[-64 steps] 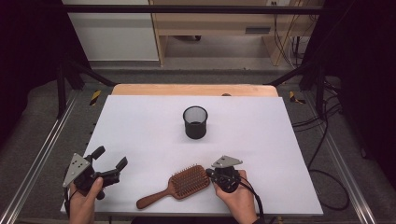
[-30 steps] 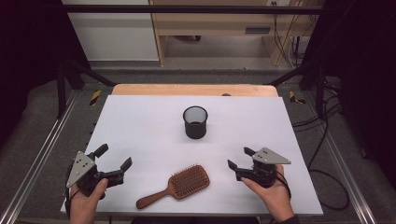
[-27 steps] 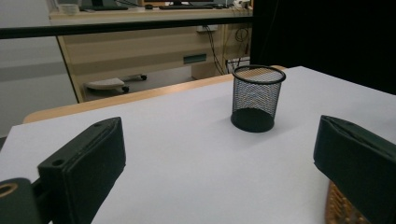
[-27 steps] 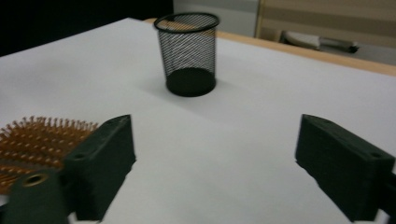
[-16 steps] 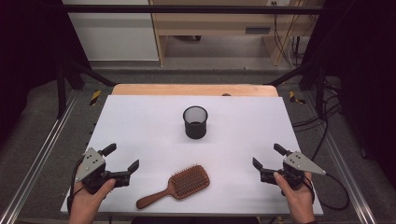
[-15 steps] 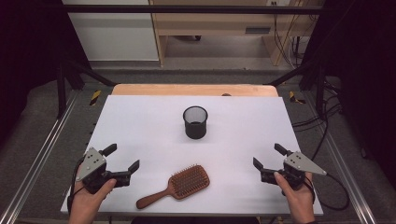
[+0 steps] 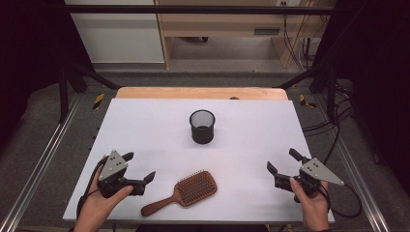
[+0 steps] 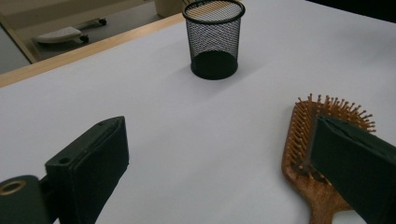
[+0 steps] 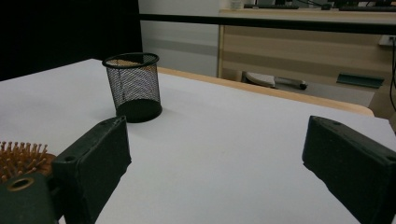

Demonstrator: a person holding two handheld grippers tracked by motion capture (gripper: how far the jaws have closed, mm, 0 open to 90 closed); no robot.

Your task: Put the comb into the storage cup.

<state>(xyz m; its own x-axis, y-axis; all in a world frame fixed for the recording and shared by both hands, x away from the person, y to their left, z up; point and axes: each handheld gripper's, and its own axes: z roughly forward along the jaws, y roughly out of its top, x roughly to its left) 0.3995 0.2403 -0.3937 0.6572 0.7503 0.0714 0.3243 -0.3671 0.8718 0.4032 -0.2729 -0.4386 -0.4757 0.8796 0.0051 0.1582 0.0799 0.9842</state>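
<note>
Hairbrush [image 7: 186,191]: we see it flat on the white table [image 7: 145,125], bristles up, between our hands, nearer the left gripper [image 7: 135,170]; mesh cup [image 7: 202,126] well beyond.
Handling: we judge it light, rigid wood; best taken by its narrow handle, since bristles give.
Tools: both spread wide, empty.
Change: two seconds ago our right gripper [image 7: 285,164] sat at the brush; now it stands well apart, jaws having just widened.

Right gripper [image 7: 282,166] let go of hairbrush [image 7: 185,191], withdrew rightward, jaws opened; left gripper [image 7: 139,167] edged toward brush
</note>
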